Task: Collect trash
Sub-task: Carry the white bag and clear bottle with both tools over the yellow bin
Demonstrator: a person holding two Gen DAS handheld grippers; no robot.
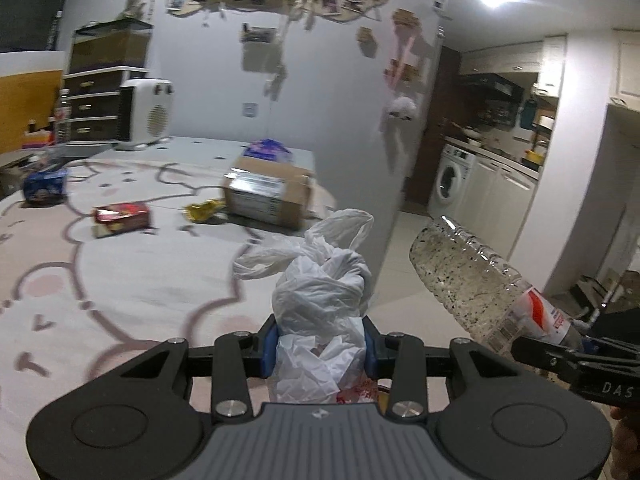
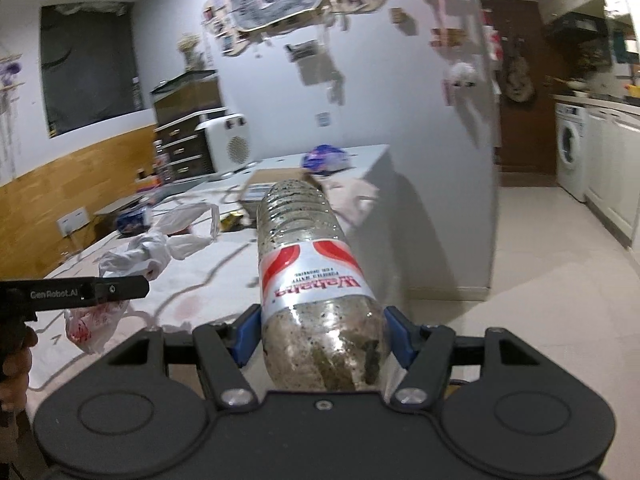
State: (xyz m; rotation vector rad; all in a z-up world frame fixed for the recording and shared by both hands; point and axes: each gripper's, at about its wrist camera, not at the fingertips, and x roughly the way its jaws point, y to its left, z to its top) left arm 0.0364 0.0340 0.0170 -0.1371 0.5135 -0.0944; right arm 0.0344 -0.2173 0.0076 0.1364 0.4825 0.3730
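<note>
My left gripper (image 1: 320,350) is shut on a crumpled white plastic bag (image 1: 324,288), which bulges up between the blue pads. The same bag (image 2: 132,256) and left gripper show at the left of the right wrist view. My right gripper (image 2: 322,334) is shut on a dirty clear plastic bottle (image 2: 308,256) with a red and white label, lying along the fingers. That bottle (image 1: 472,280) sticks in from the right of the left wrist view. More litter lies on the pale rug (image 1: 120,280): a red wrapper (image 1: 122,218), a gold wrapper (image 1: 204,210) and a blue packet (image 1: 44,186).
A cardboard box (image 1: 270,194) with a purple bag (image 1: 268,150) behind it stands on the rug. A white heater (image 1: 146,114) and a dark drawer unit (image 1: 94,100) stand at the back wall. A wall corner (image 1: 412,160) divides off the tiled kitchen with a washing machine (image 1: 450,180).
</note>
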